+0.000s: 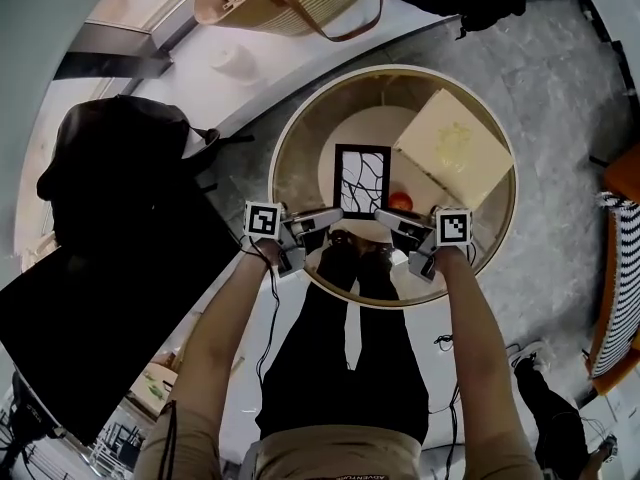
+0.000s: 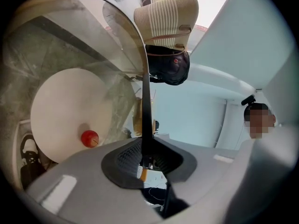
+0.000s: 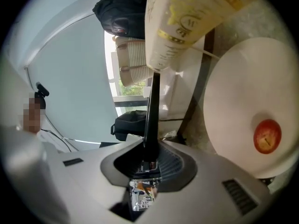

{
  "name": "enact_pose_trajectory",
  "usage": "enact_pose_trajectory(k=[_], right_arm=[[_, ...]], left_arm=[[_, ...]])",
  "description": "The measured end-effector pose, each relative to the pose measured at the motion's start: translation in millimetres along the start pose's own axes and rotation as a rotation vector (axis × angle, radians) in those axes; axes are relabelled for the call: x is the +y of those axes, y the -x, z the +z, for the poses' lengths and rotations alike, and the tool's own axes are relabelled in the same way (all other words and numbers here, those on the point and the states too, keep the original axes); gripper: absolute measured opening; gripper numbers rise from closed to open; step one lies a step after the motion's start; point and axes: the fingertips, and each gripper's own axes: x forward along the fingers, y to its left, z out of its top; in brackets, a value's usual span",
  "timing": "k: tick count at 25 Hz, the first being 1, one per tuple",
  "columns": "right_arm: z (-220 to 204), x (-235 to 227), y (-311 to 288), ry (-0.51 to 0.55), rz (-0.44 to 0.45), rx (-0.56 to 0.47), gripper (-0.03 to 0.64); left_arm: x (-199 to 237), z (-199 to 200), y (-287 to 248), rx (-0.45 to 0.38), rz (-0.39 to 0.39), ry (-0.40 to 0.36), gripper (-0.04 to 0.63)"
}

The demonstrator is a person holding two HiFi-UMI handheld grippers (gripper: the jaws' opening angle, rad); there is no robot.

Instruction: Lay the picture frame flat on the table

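In the head view, the picture frame is showing its face upward over the middle of the round glass table, its long axis running twelve to six. The left gripper is pinching its near end from seven o'clock and the right gripper from five, both equally near.

In the left gripper view, the left gripper is clamping the frame's thin black edge, which is stretching away toward twelve.

In the right gripper view, the right gripper is squeezing the same slim edge, also heading toward twelve.

I cannot tell whether the frame is touching the glass; I judge that what is left is an even settling down.
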Motion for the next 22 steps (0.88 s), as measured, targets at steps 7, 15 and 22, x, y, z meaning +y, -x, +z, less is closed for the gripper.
enact_pose_trajectory(k=[7,15,22], right_arm=[[-3,-15,1,-0.042,-0.056,-0.013,0.071],[-7,-23,1,-0.037,-0.151,-0.020,0.100],[-6,-32,12,0.193,-0.469,0.038,0.150]], left_arm=[[14,1,-3,0.008,0.124,-0.056,0.075],[18,2,-3,-0.003,0.249,-0.123,0.078],[12,-2,-6,-0.005,0.260,-0.142,0.083]])
